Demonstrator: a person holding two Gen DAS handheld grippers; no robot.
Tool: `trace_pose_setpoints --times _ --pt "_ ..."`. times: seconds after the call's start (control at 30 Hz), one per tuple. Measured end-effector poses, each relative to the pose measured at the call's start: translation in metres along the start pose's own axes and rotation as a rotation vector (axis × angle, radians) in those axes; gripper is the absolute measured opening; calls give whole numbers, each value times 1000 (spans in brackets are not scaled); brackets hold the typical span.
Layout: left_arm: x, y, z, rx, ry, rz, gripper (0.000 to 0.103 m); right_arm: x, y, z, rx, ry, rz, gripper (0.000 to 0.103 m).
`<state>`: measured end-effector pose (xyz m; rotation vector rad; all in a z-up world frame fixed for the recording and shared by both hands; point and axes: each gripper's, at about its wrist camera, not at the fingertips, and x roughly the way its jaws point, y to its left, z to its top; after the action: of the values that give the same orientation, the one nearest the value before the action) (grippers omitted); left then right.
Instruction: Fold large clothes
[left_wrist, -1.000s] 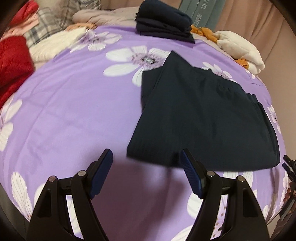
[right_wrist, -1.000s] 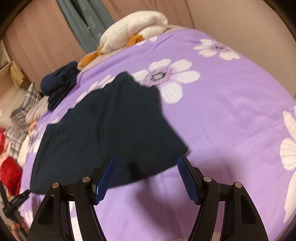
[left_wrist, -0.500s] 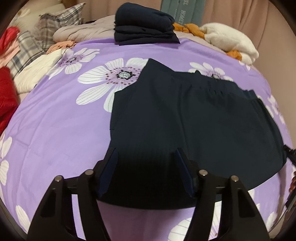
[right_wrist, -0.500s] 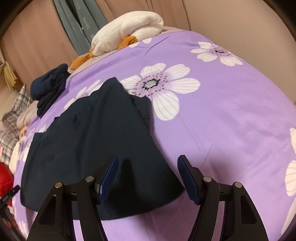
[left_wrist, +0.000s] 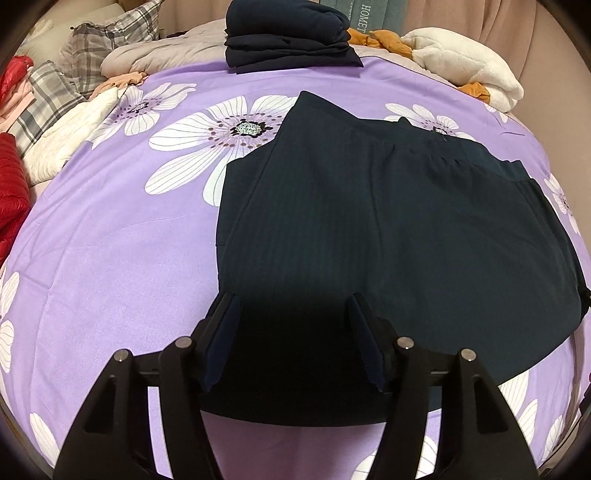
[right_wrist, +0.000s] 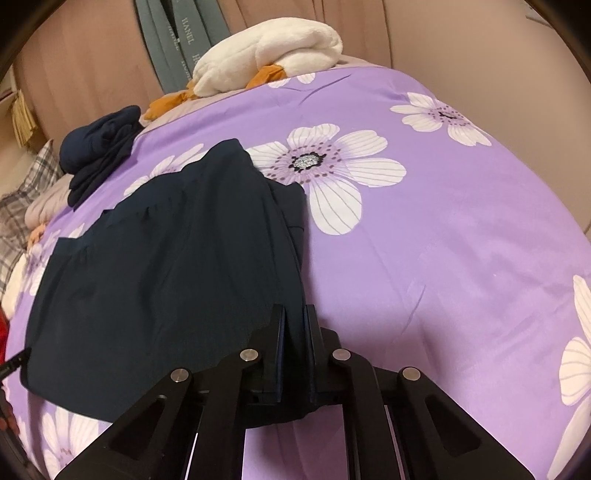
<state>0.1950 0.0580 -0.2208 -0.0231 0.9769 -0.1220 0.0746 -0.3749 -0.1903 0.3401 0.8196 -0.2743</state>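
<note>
While the dark navy garment (left_wrist: 388, 229) lies flat across the purple flowered bed cover (left_wrist: 110, 258), filling the centre and right of the left wrist view, the left gripper (left_wrist: 293, 336) at the lower centre has its jaws opening, straddling the near hem without pressing it. At the lower centre of the right wrist view, the right gripper (right_wrist: 294, 332) is clenched on the garment's near right edge. A folded navy pile (left_wrist: 288, 33) sits at the top, with a white plush toy (right_wrist: 266, 55) nearby
</note>
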Motion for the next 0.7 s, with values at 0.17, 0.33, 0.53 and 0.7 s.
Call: trace_pose_setpoints --times 0.17,0.33,0.53,0.7 --pt "3 4 1 -7 6 4 73 3 -9 -1 29 16 5 8" --pt "2 11 2 -29 14 5 74 -1 -13 3 72 9 -8 8" --pt "-13 24 -1 -63 3 58 72 -22 -1 6 12 -53 -93 22" --pt "-29 28 -8 -76 -17 53 73 -36 16 7 -38 -96 -61 44"
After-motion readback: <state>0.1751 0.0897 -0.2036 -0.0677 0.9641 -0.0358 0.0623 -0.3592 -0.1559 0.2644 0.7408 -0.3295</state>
